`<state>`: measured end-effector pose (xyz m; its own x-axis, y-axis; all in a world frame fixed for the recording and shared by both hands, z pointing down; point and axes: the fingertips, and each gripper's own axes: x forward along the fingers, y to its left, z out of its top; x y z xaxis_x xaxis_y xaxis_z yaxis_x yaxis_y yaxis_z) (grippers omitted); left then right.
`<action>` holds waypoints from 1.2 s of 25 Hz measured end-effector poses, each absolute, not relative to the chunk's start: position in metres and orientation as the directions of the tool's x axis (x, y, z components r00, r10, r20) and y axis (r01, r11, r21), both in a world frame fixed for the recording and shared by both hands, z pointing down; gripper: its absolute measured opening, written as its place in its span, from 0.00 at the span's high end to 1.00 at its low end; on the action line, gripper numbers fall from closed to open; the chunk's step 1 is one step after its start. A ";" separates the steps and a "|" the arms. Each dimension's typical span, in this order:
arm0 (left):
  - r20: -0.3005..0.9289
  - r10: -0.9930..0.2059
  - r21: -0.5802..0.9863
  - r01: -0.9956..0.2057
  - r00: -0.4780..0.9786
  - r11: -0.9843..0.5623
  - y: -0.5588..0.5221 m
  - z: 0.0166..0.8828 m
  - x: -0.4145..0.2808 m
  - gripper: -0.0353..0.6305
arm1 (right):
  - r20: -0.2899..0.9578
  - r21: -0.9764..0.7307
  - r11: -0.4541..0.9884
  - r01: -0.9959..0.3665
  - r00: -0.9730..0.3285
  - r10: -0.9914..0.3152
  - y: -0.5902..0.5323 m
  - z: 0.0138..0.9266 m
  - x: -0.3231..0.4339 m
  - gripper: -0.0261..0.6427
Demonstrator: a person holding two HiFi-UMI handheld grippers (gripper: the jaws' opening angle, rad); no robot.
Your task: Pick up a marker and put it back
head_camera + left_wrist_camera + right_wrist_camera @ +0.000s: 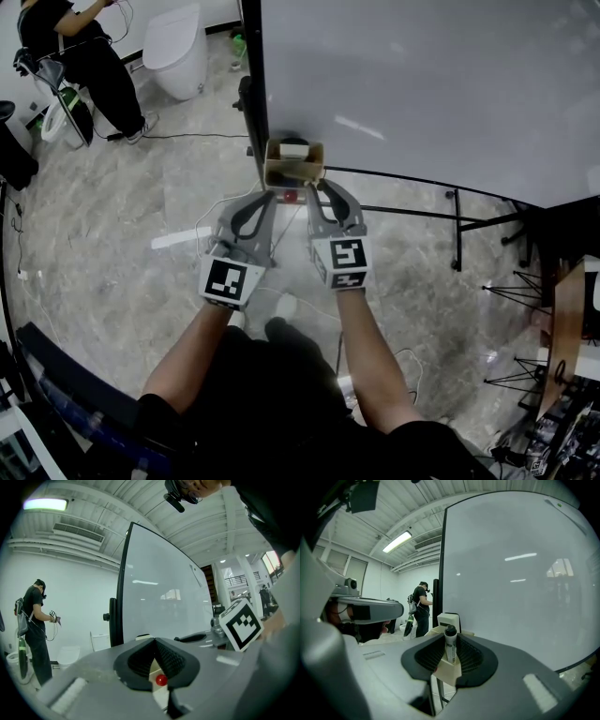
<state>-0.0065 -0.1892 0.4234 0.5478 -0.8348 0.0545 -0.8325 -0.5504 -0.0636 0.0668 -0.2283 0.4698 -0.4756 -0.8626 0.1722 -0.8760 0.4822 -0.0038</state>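
A small cardboard holder (293,169) hangs at the lower left corner of the whiteboard (422,84), with a white eraser (294,149) in it. In the right gripper view a white marker with a black cap (450,645) stands upright in the holder (449,670). My right gripper (451,644) has a pad against each side of it. My left gripper (266,194) is just left of the holder, its tips together and nothing held. Through the gap behind those tips I see the holder's edge and a small red round thing (161,680).
The whiteboard's black frame and stand legs (457,230) run to the right. Another person (80,56) stands at the far left beside a white fixture (175,49). Cables (187,136) lie on the marble floor. A desk edge (567,328) is at the right.
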 end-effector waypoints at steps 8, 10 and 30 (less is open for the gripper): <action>0.051 -0.826 -0.065 -0.823 0.562 -0.564 -0.179 0.421 -0.005 0.94 | 0.099 0.013 0.469 -0.883 -0.466 -0.879 -0.213 0.440 0.071 0.84; 0.040 -0.824 -0.071 -0.821 0.564 -0.566 -0.177 0.419 -0.004 0.94 | 0.074 0.015 0.470 -0.883 -0.467 -0.881 -0.208 0.430 0.071 0.84; -0.009 -0.790 -0.072 -0.788 0.613 -0.611 -0.160 0.396 -0.008 0.94 | -0.026 0.046 0.472 -0.880 -0.474 -0.880 -0.154 0.372 0.058 0.84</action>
